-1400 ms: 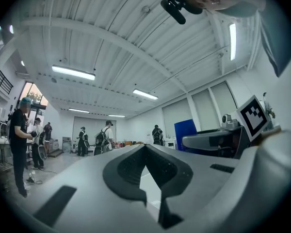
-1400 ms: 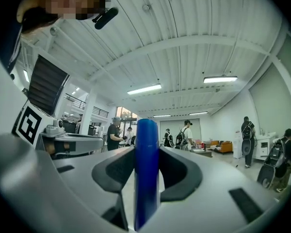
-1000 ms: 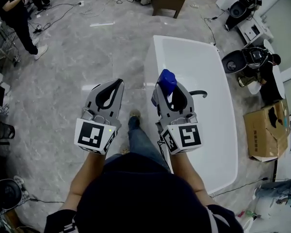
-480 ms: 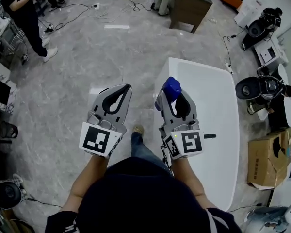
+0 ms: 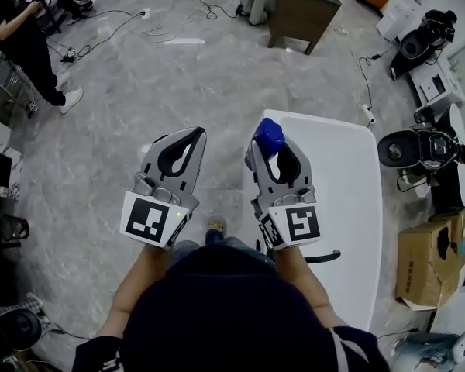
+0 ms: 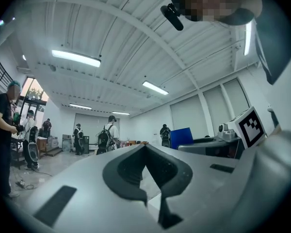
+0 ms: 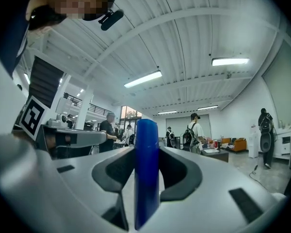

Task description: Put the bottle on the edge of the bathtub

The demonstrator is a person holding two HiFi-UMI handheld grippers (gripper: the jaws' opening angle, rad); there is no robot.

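Observation:
In the head view my right gripper (image 5: 273, 147) is shut on a blue bottle (image 5: 269, 135), whose top sticks out past the jaws. It hangs over the near left edge of the white bathtub (image 5: 349, 200). The right gripper view shows the blue bottle (image 7: 146, 169) upright between the two pads of my right gripper (image 7: 146, 152), pointing into the room. My left gripper (image 5: 187, 136) is held level beside it over the grey floor, jaws together with nothing in them. In its own view the left gripper (image 6: 145, 148) has its tips touching.
A black faucet handle (image 5: 319, 256) lies on the bathtub beside my right arm. A wooden cabinet (image 5: 302, 6) stands beyond the tub, black machines (image 5: 418, 147) and a cardboard box (image 5: 426, 258) to its right. A person (image 5: 23, 37) stands far left among cables.
The bathtub and its faucet handle have slid down and nearer in the head view as the person moved along it. Both grippers keep their pose, the bottle still held.

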